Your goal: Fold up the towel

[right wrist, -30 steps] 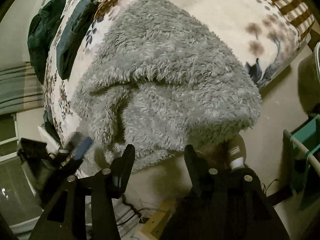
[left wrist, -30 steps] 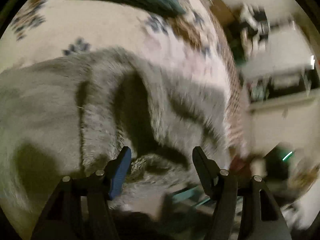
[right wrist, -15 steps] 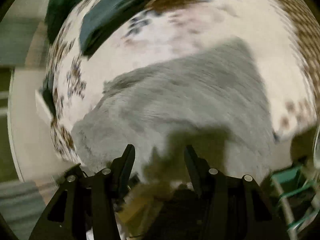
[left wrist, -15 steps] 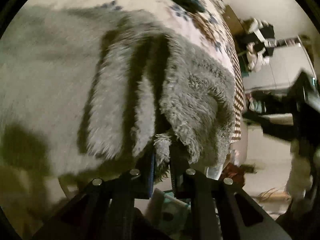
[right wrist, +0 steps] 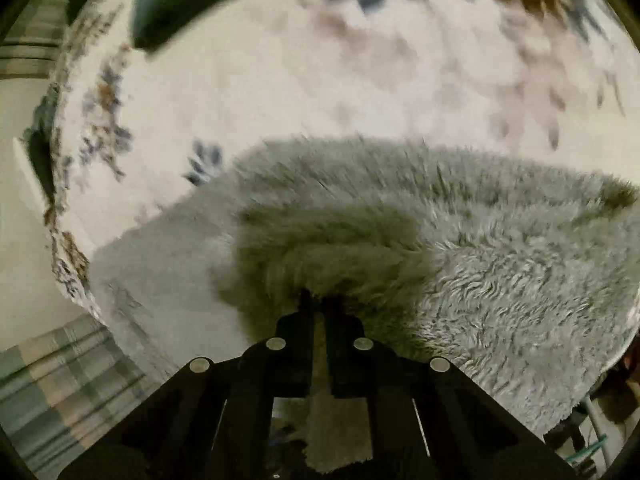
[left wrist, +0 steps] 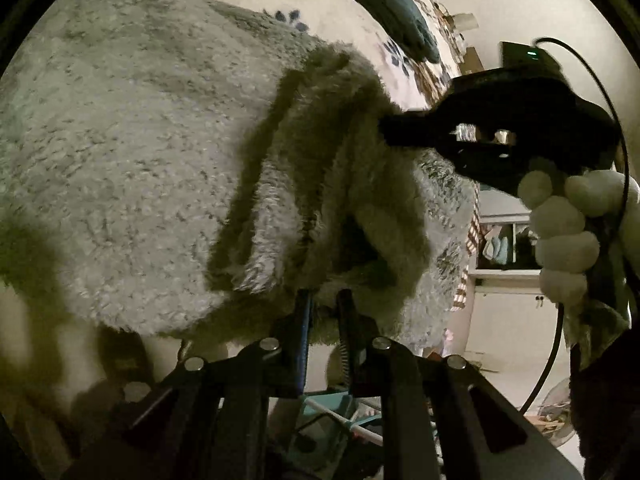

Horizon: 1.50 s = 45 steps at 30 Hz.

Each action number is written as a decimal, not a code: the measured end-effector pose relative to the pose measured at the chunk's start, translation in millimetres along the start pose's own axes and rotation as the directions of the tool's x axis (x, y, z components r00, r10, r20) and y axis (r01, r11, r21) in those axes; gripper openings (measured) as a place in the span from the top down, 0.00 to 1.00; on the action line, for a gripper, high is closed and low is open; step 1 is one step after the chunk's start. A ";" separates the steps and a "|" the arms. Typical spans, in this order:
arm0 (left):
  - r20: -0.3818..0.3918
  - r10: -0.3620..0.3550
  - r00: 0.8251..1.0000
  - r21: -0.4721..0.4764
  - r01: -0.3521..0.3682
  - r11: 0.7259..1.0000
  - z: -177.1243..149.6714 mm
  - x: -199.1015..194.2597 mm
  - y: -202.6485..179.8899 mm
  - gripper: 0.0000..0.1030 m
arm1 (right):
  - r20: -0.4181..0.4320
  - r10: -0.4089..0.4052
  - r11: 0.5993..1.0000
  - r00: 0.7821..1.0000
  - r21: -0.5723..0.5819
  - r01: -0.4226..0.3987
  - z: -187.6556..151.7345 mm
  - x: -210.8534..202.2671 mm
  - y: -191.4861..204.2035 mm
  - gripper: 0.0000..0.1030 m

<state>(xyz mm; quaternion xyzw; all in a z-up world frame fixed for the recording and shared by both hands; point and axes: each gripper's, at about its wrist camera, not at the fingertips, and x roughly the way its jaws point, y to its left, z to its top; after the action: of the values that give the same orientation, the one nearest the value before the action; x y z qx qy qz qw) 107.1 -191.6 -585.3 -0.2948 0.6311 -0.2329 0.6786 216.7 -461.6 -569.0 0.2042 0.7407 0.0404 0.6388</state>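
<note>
A shaggy grey towel (left wrist: 140,152) lies bunched on a bed with a cream floral cover (right wrist: 280,92). My left gripper (left wrist: 326,304) is shut on a hanging fold at the towel's near edge. My right gripper (right wrist: 318,306) is shut on another part of the towel (right wrist: 500,264), and a strip of pile hangs down between its fingers. In the left wrist view the right gripper (left wrist: 390,130) reaches into the towel from the right, held by a hand in a white glove (left wrist: 568,220). Its tips are buried in the pile.
A dark teal folded cloth (left wrist: 404,20) lies farther back on the bed, also seen as a dark cloth (right wrist: 168,4) at top left. A black cable (left wrist: 560,340) hangs beside the gloved hand. A teal rack (left wrist: 340,420) stands below the bed edge. Shelves (left wrist: 504,244) stand at right.
Both grippers went from open to shut on the towel's near edge; the left closed first, then the right. The right gripper moved in close beside the left.
</note>
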 end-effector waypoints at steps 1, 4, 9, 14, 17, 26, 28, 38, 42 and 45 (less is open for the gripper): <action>0.006 -0.001 1.000 -0.010 0.001 1.000 -0.8 -5.4 2.8 0.90 | 0.029 0.008 1.000 1.000 -0.019 -0.008 0.8 -9.9 6.1 0.96; 0.032 -0.003 0.999 -0.044 0.004 0.999 1.5 -19.6 9.8 0.90 | 0.067 0.048 0.998 0.997 -0.051 -0.045 11.4 -29.9 24.3 1.00; 0.068 0.003 0.998 -0.097 0.004 0.995 6.7 -42.8 16.4 0.88 | 0.038 0.084 0.990 0.996 -0.117 -0.079 33.3 -36.4 53.5 0.99; 0.076 0.007 0.997 -0.034 -0.005 0.999 24.8 -45.8 -13.7 0.41 | 0.086 0.080 0.987 0.993 -0.149 -0.067 10.9 -59.4 35.8 0.29; 0.065 -0.018 0.998 -0.011 0.019 1.000 43.4 -31.8 -31.9 0.26 | 0.143 0.047 0.998 0.989 -0.057 -0.039 -24.5 -76.2 -22.6 0.20; -0.030 0.107 0.994 0.154 -0.101 0.983 109.9 54.7 -76.6 0.29 | 0.171 -0.002 0.931 0.985 0.359 -0.060 -136.3 -76.7 -182.5 0.20; -0.039 0.127 0.991 0.204 -0.116 0.972 115.8 67.2 -84.0 0.70 | 0.179 0.019 0.895 0.984 0.435 -0.096 -158.8 -68.2 -206.7 0.20; 0.013 0.166 0.986 0.187 -0.165 0.968 136.4 29.8 -74.9 0.92 | 0.194 0.270 0.775 0.943 0.538 -0.332 -206.1 -6.8 -223.1 0.20; 0.021 0.202 0.979 0.180 -0.203 0.963 149.2 31.0 -67.6 0.92 | 0.268 0.374 0.686 0.888 0.565 -0.459 -211.3 20.7 -213.6 0.31; 0.010 0.179 0.984 0.162 -0.178 0.971 154.1 29.5 -67.1 0.92 | 0.261 0.370 0.675 0.892 0.584 -0.451 -215.2 37.3 -207.6 0.90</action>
<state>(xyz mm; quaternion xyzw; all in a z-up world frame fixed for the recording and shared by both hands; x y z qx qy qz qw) 266.9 -243.7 -555.3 -0.1801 0.6356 -0.2222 0.7171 -46.3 -594.7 -631.4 0.5691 0.6053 -0.0798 0.5507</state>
